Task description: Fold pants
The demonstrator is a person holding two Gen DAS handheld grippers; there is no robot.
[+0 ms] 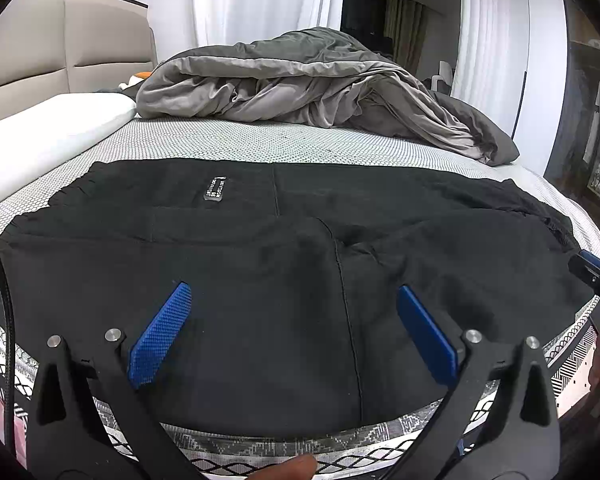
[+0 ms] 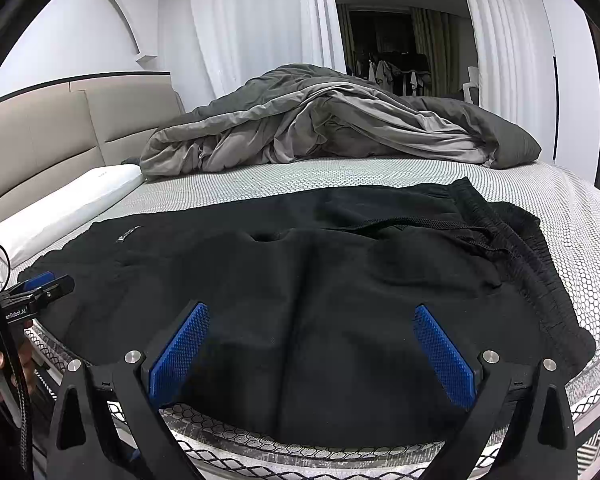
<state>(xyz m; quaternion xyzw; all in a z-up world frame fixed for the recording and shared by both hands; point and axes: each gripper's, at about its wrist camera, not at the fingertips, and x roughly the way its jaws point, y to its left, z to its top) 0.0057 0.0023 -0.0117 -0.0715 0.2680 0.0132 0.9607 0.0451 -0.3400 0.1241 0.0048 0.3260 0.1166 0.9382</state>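
Far left: beige padded headboard (image 1: 40, 48) w/ a white pillow (image 1: 40, 136) lying along the bed's left edge. The mattress (image 1: 260, 144) has a white honeycomb-pattern cover; its near rim shows a zigzag/diamond weave.

Left gripper (image 1: 292, 300) hangs just above the near edge of the bed, jaws spread wide, nothing btwn the blue pads (image 1: 160, 340). Both pads sit over the black fabric; can't tell if they touch it. In the right wrist view the left gripper shows at the left frame edge, over the left end of the garment.

Black pants (image 1: 260, 280) lie spread flat across the near half of the mattress, running left to right. A small dark label w/ white text (image 1: 215, 189) sits on the far-left part. A stitched seam (image 1: 348, 320) runs front to back near the centre.

Right gripper (image 2: 312, 320) is also over the near edge, jaws released wide, empty, blue pads (image 2: 444, 356) above the pants' mid-right section.

Right end: ribbed elastic waistband (image 2: 532, 264) bunched and a bit rumpled, w/ a black drawstring (image 2: 420, 222) trailing across the fabric beside it.

Behind, well apart from the pants: crumpled grey duvet (image 2: 320, 128) heaped on the far side of the bed. White curtains (image 2: 240, 20) and a dark doorway (image 2: 380, 40) beyond.
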